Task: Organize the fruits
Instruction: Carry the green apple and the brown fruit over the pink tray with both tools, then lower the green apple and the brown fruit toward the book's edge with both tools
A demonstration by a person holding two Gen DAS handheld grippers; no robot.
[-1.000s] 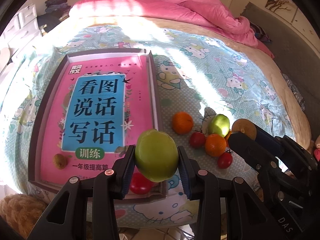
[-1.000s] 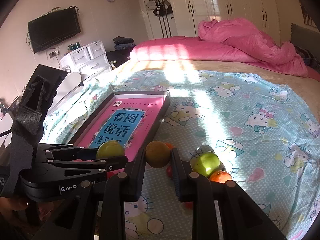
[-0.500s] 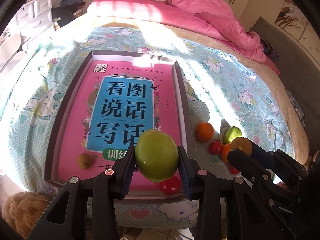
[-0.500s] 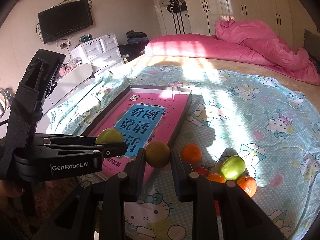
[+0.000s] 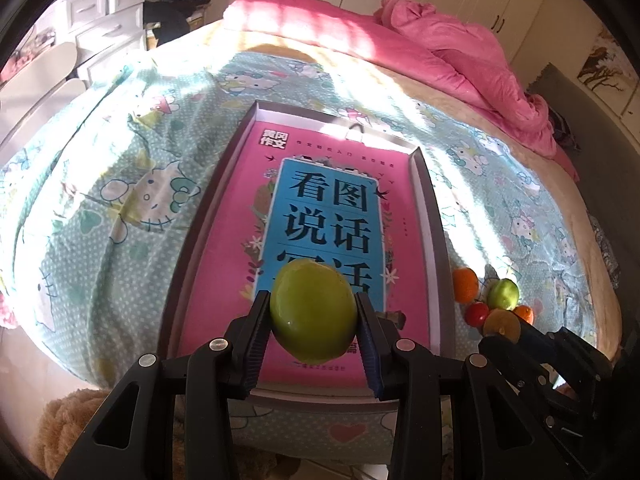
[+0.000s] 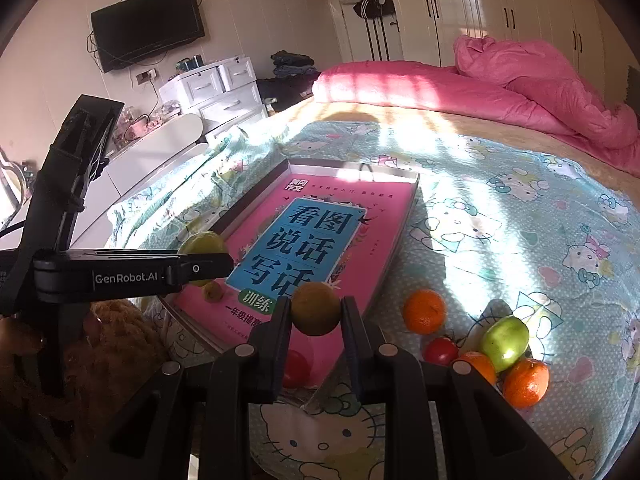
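My left gripper (image 5: 314,320) is shut on a green apple (image 5: 313,312) and holds it above the near part of a grey tray (image 5: 436,240) that has a pink book (image 5: 320,216) lying in it. My right gripper (image 6: 316,316) is shut on a brownish-orange fruit (image 6: 315,308) above the tray's near right corner (image 6: 394,256). A small brown fruit (image 6: 213,291) and a red tomato (image 6: 295,368) lie in the tray. A pile of oranges (image 6: 424,311), a green apple (image 6: 505,337) and a tomato (image 6: 440,351) sits on the bed to the right.
The tray lies on a bed with a Hello Kitty sheet (image 6: 520,208). A pink duvet (image 6: 520,80) is heaped at the far end. White drawers (image 6: 216,92) stand left of the bed. A brown plush (image 5: 60,432) lies at the near edge.
Both grippers have moved left with their fruit: the left one from the tray's near right corner to over its near part, the right one from beside the tray to over that corner.
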